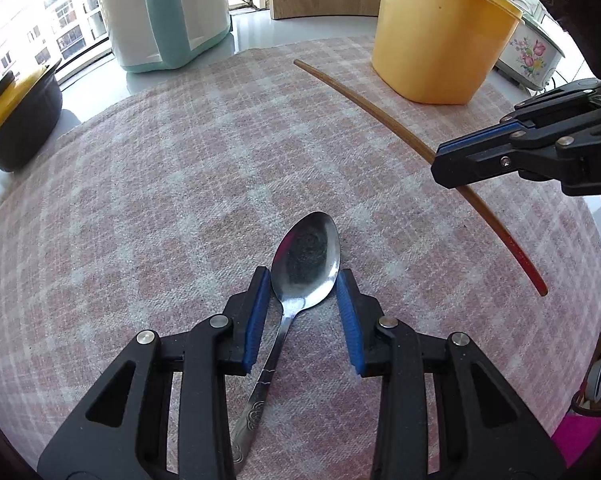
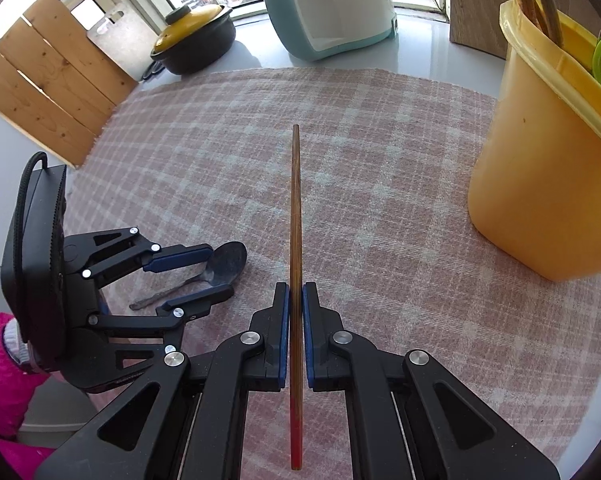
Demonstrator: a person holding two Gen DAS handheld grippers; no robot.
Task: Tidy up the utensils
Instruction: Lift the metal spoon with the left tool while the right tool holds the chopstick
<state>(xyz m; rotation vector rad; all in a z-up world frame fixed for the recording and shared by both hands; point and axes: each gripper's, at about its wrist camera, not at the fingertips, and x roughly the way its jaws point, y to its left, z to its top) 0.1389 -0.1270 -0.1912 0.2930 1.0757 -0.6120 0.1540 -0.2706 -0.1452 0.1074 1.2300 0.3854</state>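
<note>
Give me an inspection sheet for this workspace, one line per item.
Surface: pink checked cloth over a white counter.
Job's things: spoon flat on the cloth; chopstick; yellow utensil holder already holding utensils.
Clutter: nothing seen.
Grippers: left gripper straddles the spoon bowl; right gripper clamps the chopstick.
Cables: black cord on the left gripper.
Surroundings: lidded black pot, teal appliance, windows.

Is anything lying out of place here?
The metal spoon lies loose on the checked cloth, not in the yellow tub with the other utensils. Nothing looks spilled or broken.
</note>
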